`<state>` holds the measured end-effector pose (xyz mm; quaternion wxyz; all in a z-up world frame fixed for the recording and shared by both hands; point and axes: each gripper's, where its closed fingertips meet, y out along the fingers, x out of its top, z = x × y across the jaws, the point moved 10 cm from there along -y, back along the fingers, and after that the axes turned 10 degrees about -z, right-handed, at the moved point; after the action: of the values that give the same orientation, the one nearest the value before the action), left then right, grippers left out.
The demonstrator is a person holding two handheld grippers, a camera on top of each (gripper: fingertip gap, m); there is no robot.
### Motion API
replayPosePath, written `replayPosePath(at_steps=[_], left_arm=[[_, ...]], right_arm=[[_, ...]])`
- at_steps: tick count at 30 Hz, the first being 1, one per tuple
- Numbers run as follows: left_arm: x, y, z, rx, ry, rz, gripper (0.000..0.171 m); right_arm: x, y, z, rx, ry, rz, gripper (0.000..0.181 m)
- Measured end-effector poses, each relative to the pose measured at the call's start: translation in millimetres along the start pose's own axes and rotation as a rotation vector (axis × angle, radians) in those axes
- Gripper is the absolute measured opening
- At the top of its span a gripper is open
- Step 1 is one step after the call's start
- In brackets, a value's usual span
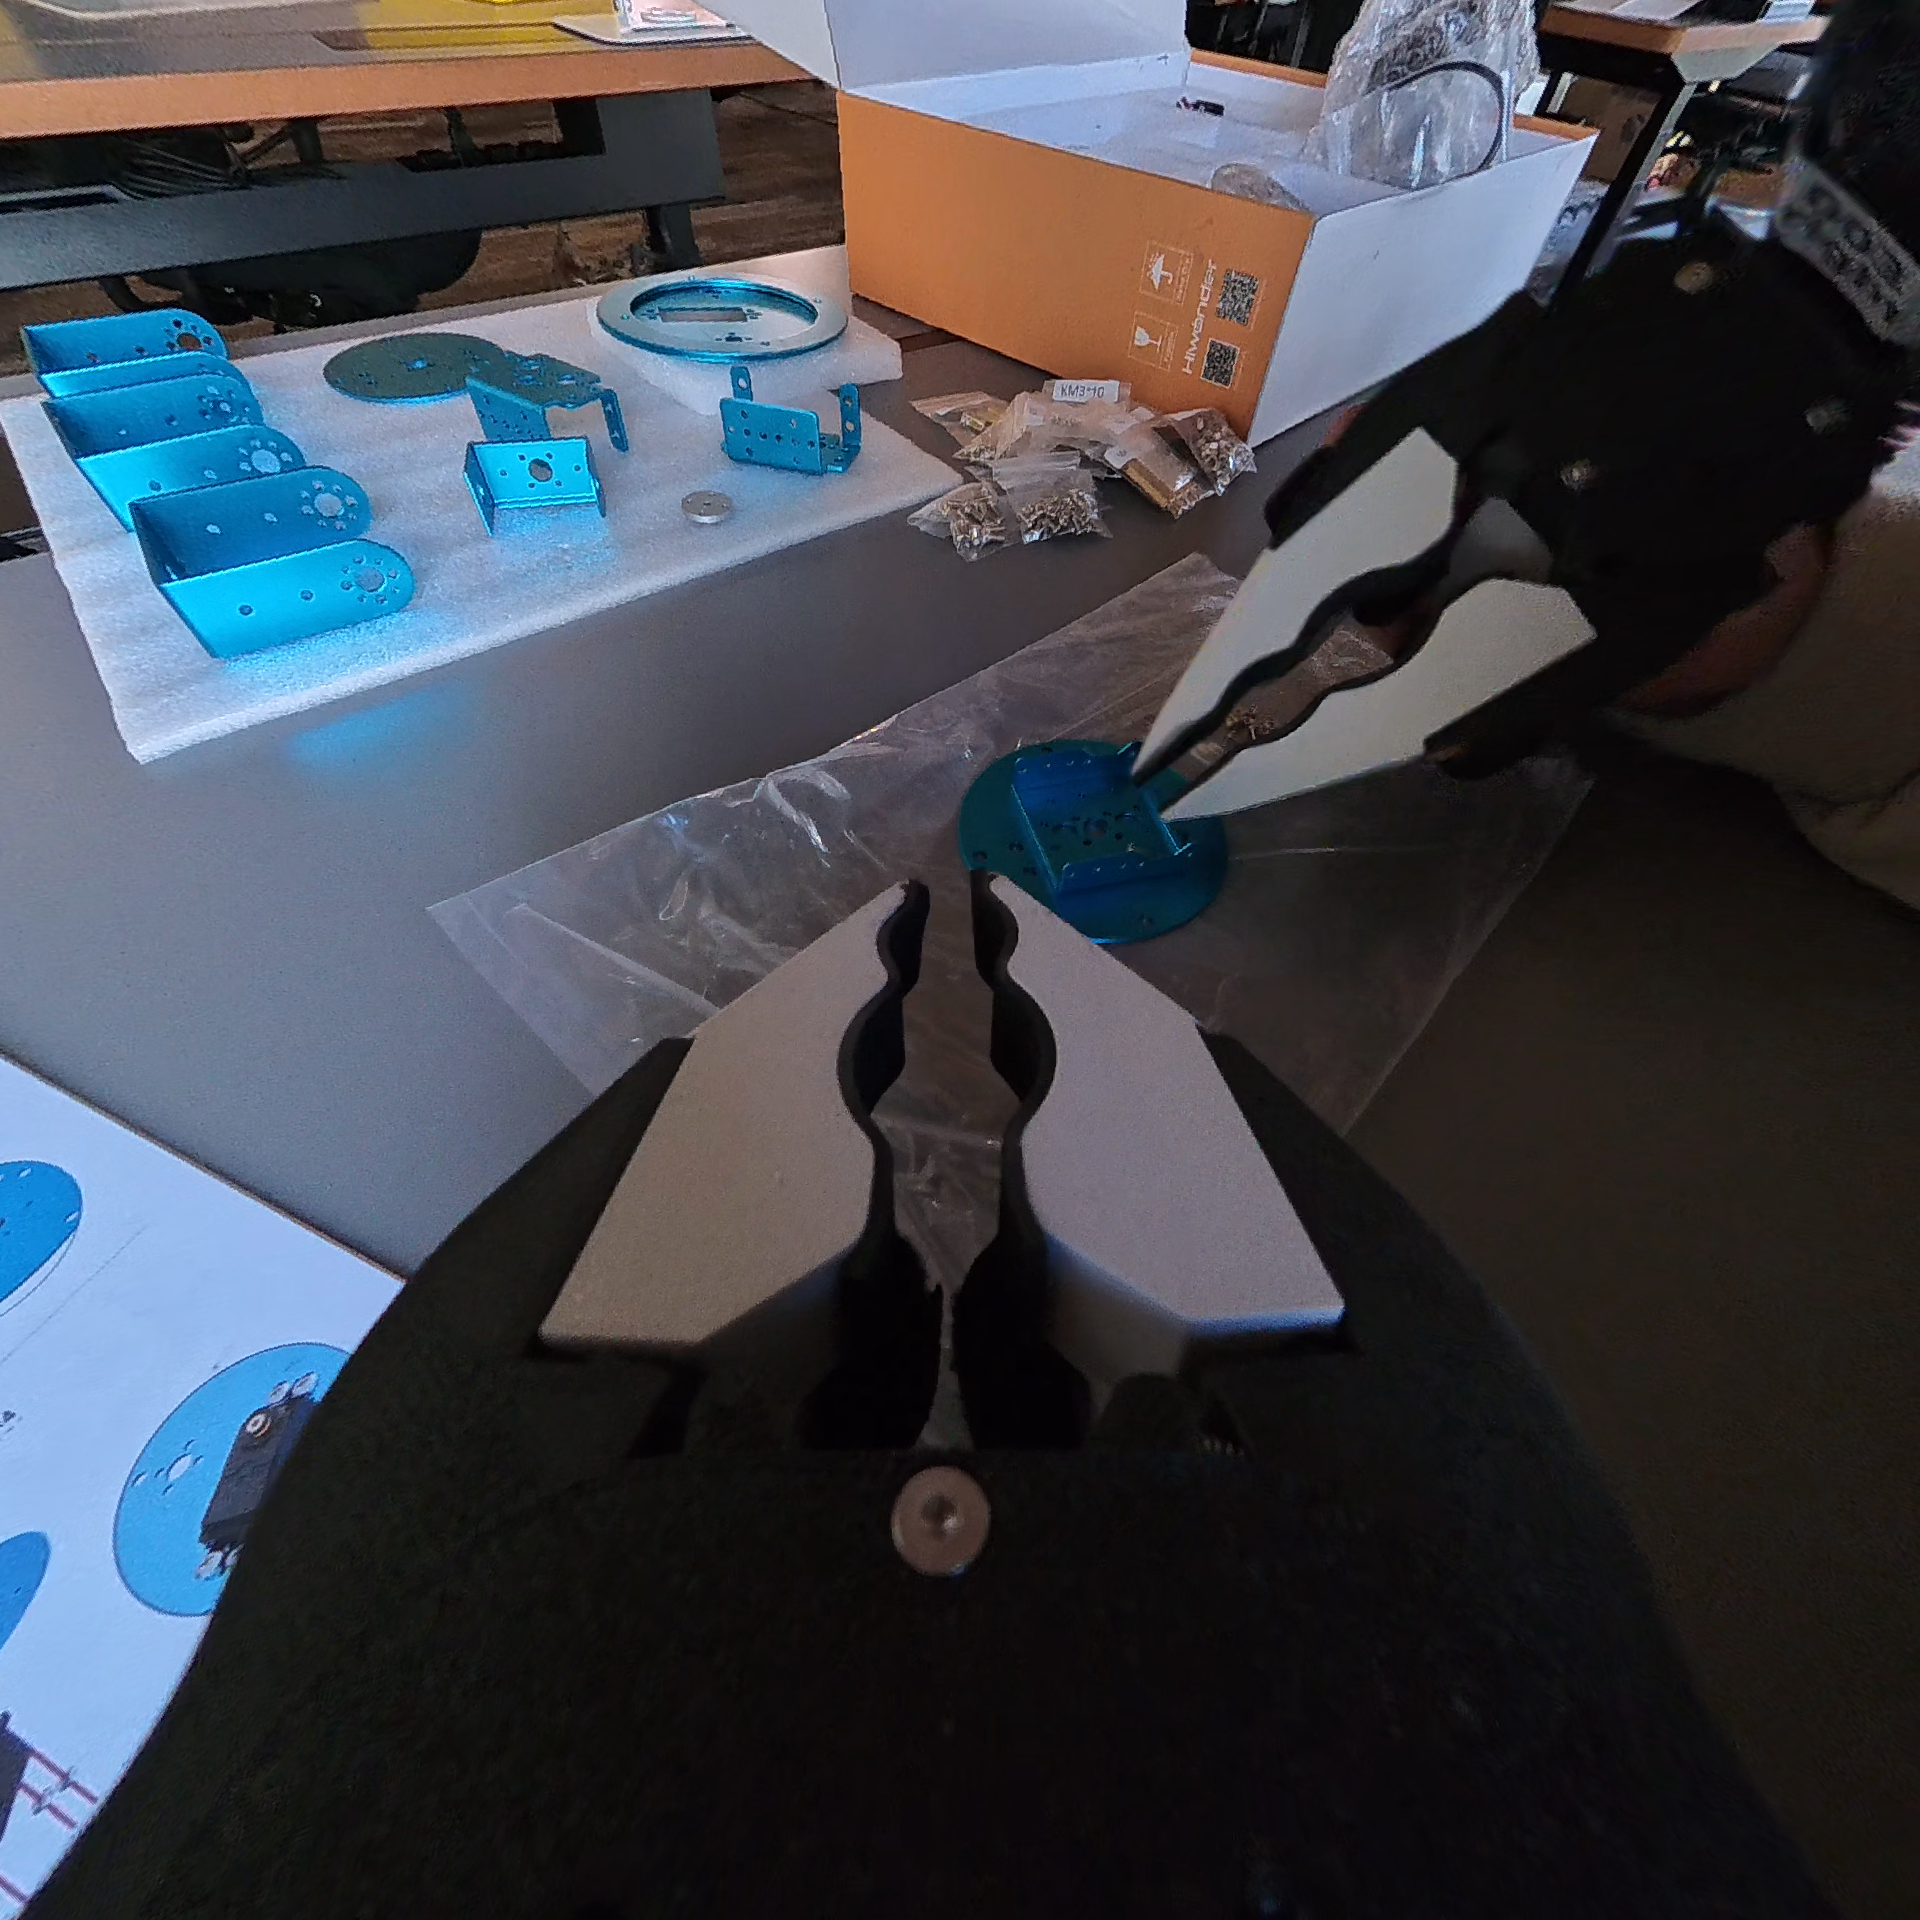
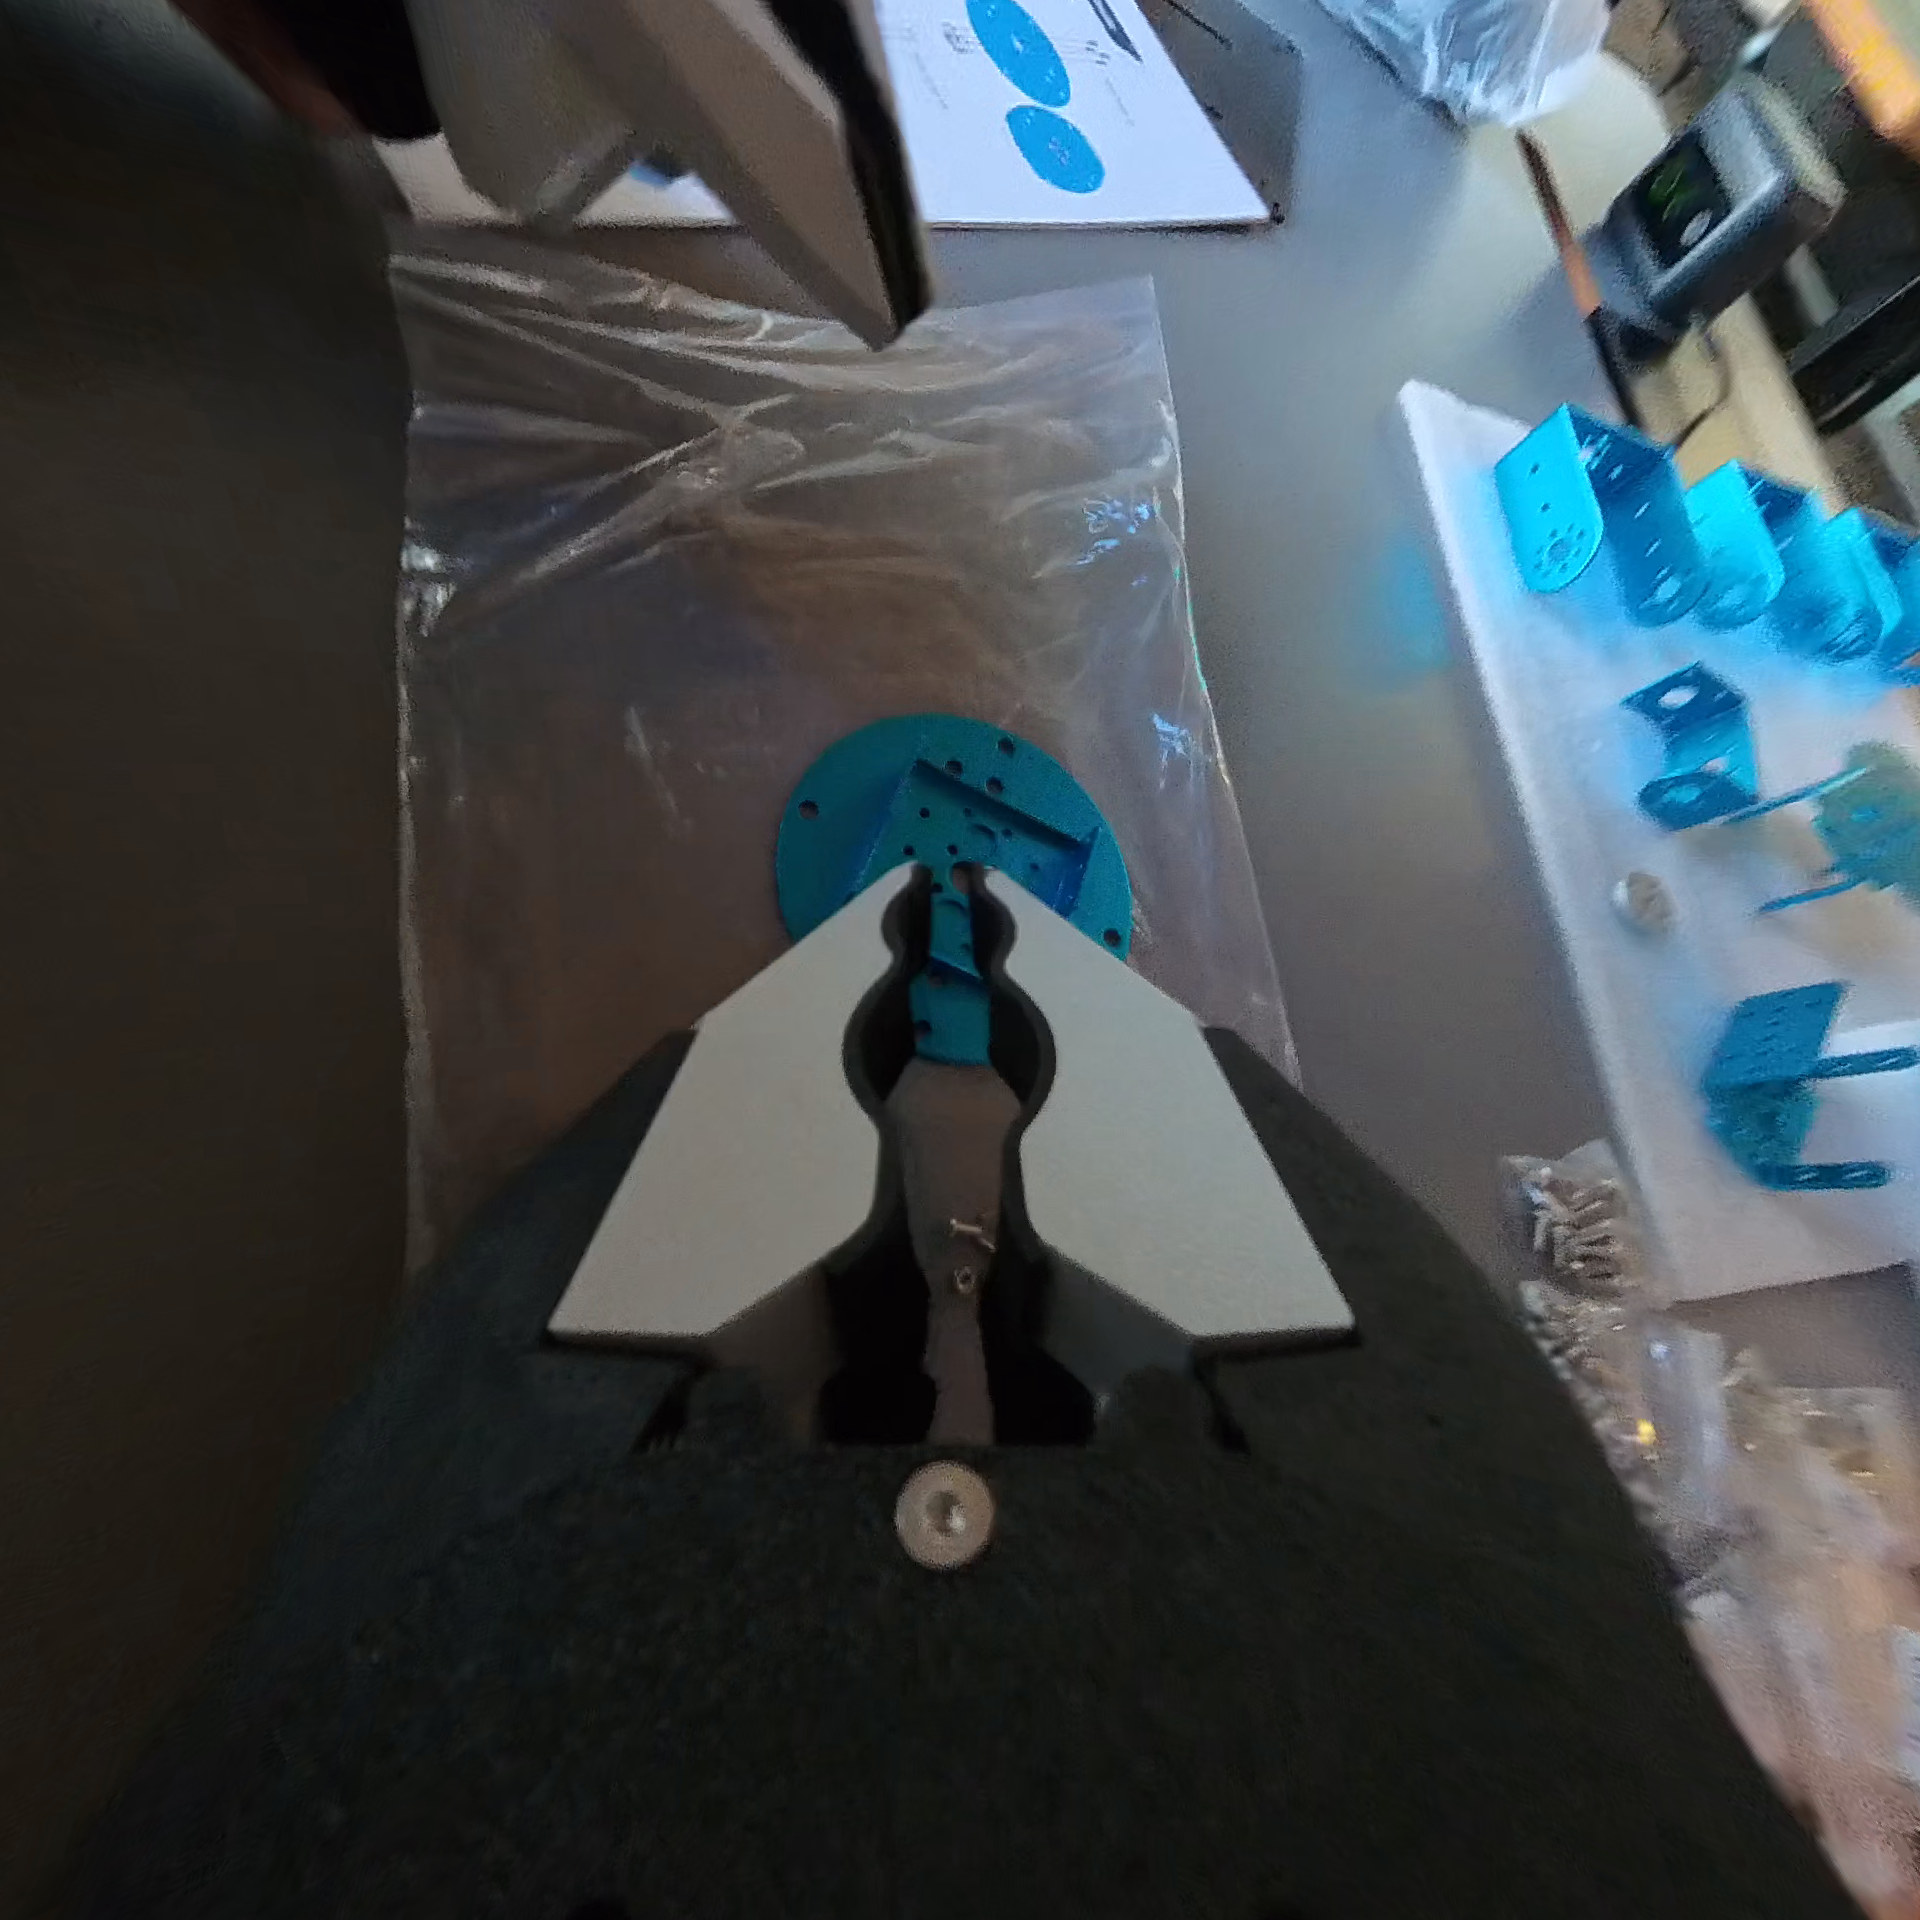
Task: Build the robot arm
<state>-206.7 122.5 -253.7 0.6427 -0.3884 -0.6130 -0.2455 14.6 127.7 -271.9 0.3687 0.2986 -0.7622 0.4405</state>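
Observation:
A round blue plate [image 1: 992,831] lies on a clear plastic bag [image 1: 727,914] on the grey table. A blue U-shaped bracket [image 1: 1091,831] sits on the plate. My right gripper [image 2: 943,875] is shut on the bracket's [image 2: 977,810] near side wall, tips down over the plate [image 2: 831,821]. The right gripper also shows in the left wrist view [image 1: 1155,784]. My left gripper [image 1: 949,888] hovers over the bag just left of the plate. Its jaws are together with only a thin slit and nothing between them. One of its fingers [image 2: 831,156] shows at the top of the right wrist view, above the bag [image 2: 727,520].
A white foam sheet [image 1: 520,592] at the far left holds several blue brackets [image 1: 270,561], a disc and a ring [image 1: 722,317]. Small bags of screws [image 1: 1070,468] lie in front of an open orange and white box [image 1: 1039,239]. A printed sheet [image 1: 104,1299] lies near left. Across from one pair of fingers to the other is roughly 9 centimeters.

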Motion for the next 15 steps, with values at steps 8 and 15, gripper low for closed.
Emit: replayPosePath(at_steps=[8, 15], left_arm=[[2, 20, -14, -0.089, -0.01, 0.089, 0.019], [-2, 53, -21, -0.156, 0.106, 0.248, 0.022]], right_arm=[[7, 1, -11, 0.281, 0.104, 0.038, 0.025], [1, 6, -10, 0.248, 0.063, -0.013, 0.026]])
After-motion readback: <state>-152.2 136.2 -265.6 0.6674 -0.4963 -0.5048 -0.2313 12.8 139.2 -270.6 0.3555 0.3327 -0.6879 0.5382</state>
